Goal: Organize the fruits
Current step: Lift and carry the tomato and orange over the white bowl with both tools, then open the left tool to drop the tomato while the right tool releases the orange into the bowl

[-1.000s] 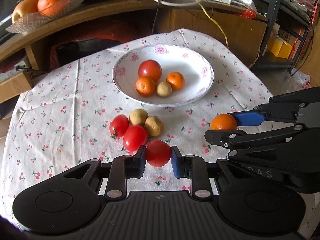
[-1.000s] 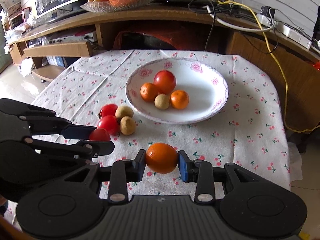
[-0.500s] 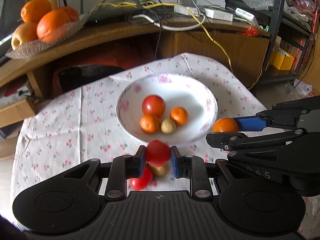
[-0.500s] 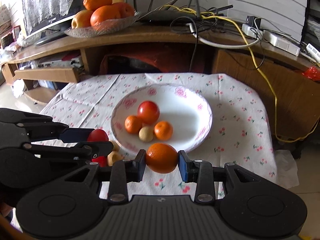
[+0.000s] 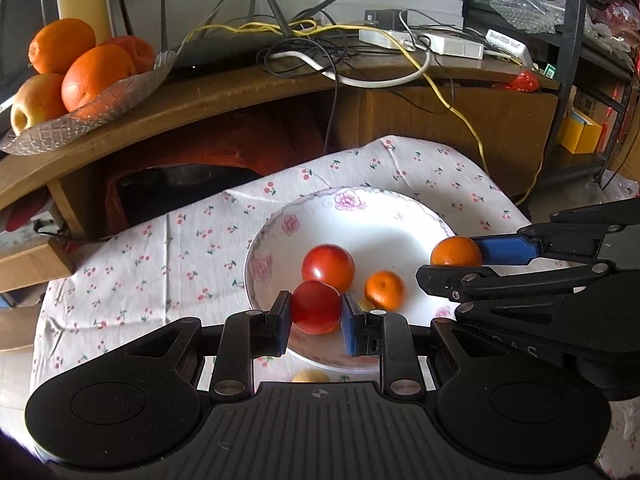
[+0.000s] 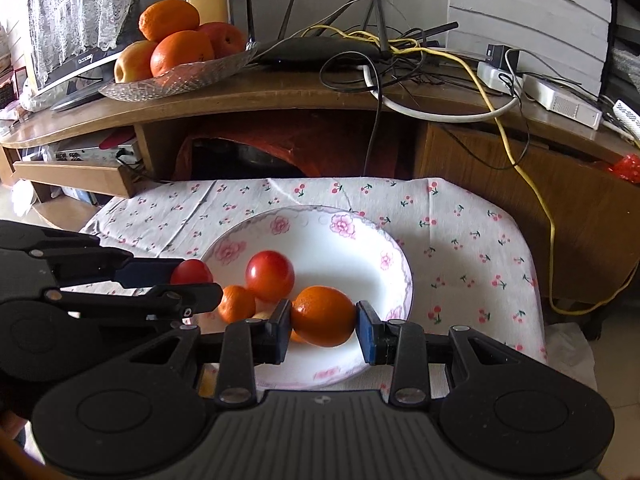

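I have a fruit in each gripper, and both hang over the bowl (image 5: 280,216) so that each can drop straight in with the fruit already there. My left gripper (image 5: 316,312) pinches a tomato (image 5: 316,306) squarely between its two fingers, held at its widest part, which I judge keeps a smooth round skin from slipping. It sits above the bowl's 7 o'clock rim, just in front of the bigger tomato (image 5: 328,266) lying inside. My right gripper (image 6: 323,322) pinches an orange (image 6: 323,316) the same way, centred between the pads, over the bowl's 5 o'clock side. Inside the bowl, a small tangerine (image 5: 384,288) rests at 3 o'clock of the big tomato. One pale fruit (image 5: 310,376) shows on the surface just under my left gripper, outside the bowl, so sorting is not finished. I would lower both before letting go, since round fruit dropped from height may roll into the others.
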The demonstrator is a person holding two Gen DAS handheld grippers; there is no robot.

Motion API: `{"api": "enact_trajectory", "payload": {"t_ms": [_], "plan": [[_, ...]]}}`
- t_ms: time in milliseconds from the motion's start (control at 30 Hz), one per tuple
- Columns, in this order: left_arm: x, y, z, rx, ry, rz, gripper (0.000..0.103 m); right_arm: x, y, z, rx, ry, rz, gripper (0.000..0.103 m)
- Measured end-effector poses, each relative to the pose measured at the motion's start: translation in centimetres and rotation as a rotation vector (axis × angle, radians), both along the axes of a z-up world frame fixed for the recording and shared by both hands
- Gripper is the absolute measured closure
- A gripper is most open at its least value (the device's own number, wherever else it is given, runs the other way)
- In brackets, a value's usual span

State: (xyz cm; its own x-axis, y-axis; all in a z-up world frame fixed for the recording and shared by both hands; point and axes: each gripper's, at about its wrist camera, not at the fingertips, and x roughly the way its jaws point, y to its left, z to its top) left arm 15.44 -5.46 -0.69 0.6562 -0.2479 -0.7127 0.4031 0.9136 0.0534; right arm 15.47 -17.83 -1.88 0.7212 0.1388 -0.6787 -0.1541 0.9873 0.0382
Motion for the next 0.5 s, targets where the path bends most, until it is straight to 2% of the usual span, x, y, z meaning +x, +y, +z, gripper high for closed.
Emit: {"api": "enact_trajectory", "payload": {"t_ms": [500], "plan": [[3.1,-0.7,-2.0,0.016,0.010,-0.003,0.071,2.9,-0.4,-2.0,-0.004,0.003,-0.001,0.068]]}}
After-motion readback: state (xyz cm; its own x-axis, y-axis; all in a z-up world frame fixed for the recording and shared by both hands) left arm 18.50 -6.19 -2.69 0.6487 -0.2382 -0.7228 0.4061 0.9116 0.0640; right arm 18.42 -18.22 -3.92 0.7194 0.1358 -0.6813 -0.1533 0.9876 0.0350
